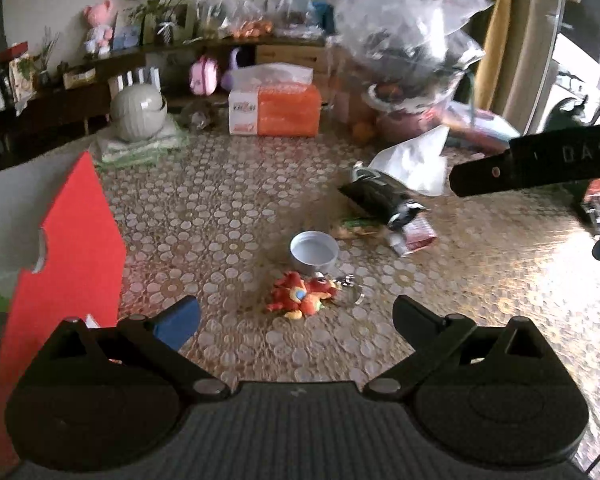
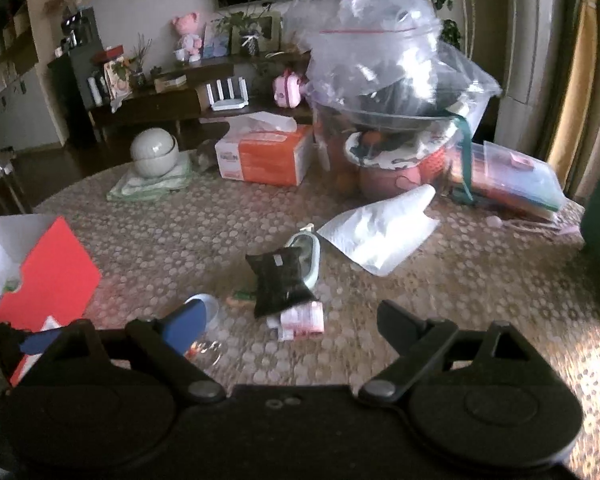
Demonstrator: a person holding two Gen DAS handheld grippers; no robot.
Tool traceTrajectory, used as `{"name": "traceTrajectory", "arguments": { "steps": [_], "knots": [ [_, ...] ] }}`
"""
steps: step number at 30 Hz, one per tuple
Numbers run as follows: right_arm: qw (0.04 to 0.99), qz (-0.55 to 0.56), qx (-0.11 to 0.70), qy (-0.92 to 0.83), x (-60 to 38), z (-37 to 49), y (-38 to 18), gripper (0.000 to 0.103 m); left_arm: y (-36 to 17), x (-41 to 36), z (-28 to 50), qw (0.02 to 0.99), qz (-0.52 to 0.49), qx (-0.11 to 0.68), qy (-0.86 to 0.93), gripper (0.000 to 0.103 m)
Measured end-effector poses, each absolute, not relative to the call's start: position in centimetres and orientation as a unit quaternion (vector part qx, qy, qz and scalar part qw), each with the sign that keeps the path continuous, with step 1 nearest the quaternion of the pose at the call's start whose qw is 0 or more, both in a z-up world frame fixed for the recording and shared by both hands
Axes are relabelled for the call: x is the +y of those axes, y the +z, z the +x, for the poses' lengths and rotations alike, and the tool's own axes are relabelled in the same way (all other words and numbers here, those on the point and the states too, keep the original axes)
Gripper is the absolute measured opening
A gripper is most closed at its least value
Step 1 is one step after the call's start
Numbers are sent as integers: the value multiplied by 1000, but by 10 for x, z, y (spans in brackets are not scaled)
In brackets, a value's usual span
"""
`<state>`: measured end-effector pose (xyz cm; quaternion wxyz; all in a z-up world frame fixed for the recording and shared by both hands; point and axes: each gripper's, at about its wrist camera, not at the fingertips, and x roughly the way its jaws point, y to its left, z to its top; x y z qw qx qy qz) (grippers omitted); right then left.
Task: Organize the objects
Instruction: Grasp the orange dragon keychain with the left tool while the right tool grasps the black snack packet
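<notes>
One red-orange plush dragon keychain (image 1: 302, 295), lying sideways.

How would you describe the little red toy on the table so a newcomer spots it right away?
Start at the red box standing at the left edge of the patterned table, then look right to the small white cap lying open side up. The toy lies just in front of that cap, between the open fingers of the left gripper. It is the only red and orange figure there, with a metal key ring attached.

My two grippers: both empty.
Left gripper (image 1: 296, 316) jaws spread wide, held level; right gripper (image 2: 290, 322) likewise wide apart, gripping nothing.
</notes>
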<state>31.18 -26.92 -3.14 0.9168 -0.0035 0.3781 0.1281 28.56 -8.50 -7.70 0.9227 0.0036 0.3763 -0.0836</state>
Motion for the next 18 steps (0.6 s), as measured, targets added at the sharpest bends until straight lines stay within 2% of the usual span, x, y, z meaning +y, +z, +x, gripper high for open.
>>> {"name": "traceTrajectory", "arguments": {
  "steps": [8,18],
  "knots": [
    [914,-24,384,131,-254,356,-49,91,-107,-90,322,917,21,393,-71,102],
    [909,-43,394,127,-239,387,-68,89,-120,-97,337,918,38,388,-72,99]
  ]
}}
